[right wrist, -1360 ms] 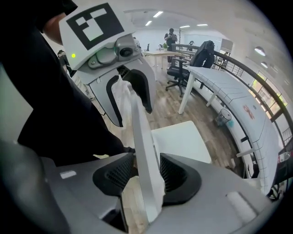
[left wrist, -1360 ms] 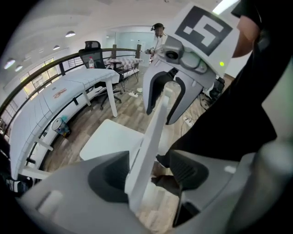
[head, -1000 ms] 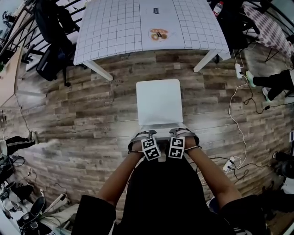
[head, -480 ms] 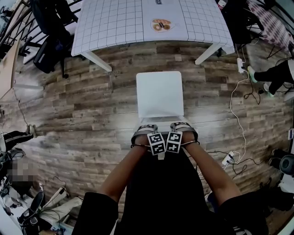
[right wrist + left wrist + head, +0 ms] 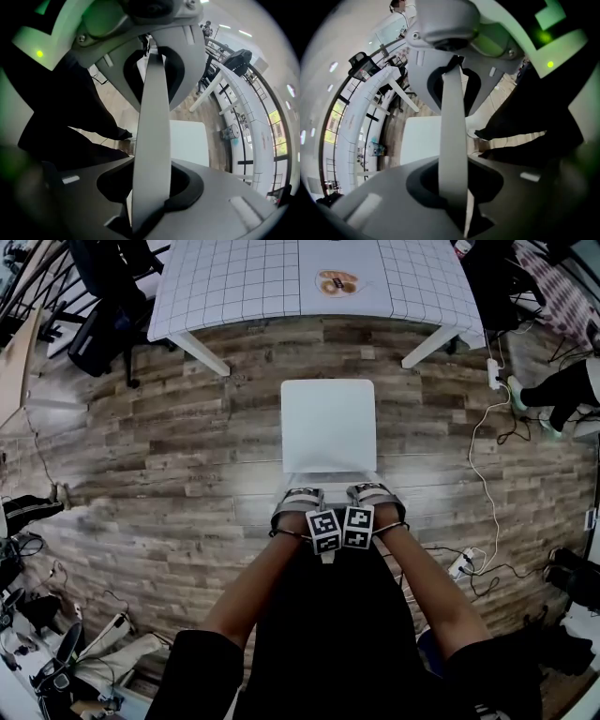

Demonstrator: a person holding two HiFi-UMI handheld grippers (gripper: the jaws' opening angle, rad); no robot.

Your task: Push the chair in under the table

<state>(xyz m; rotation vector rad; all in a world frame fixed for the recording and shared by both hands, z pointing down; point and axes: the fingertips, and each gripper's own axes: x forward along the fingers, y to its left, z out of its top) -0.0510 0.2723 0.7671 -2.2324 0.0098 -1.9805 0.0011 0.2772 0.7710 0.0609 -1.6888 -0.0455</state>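
Since a second ago, both grippers have been lowered onto the chair (image 5: 328,423) backrest (image 5: 328,480). Left gripper (image 5: 298,502) and right gripper (image 5: 373,496) are pointed straight down, side by side. Jaws are apart but closing, with the backrest's top edge lodged in each jaw's notch; no clamping is seen. Marker cubes (image 5: 324,531) nearly touch. Forearms (image 5: 251,592) are angled inward, wrists close together. The chair is stood on the plank floor (image 5: 169,446), seat facing the table (image 5: 244,287), clear of it.

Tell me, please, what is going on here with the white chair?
A person stands behind the white chair, with the left gripper and the right gripper side by side on the top edge of its backrest. The tongs of both are closing with that edge between them. The chair stands clear of the table, not yet pushed under it.
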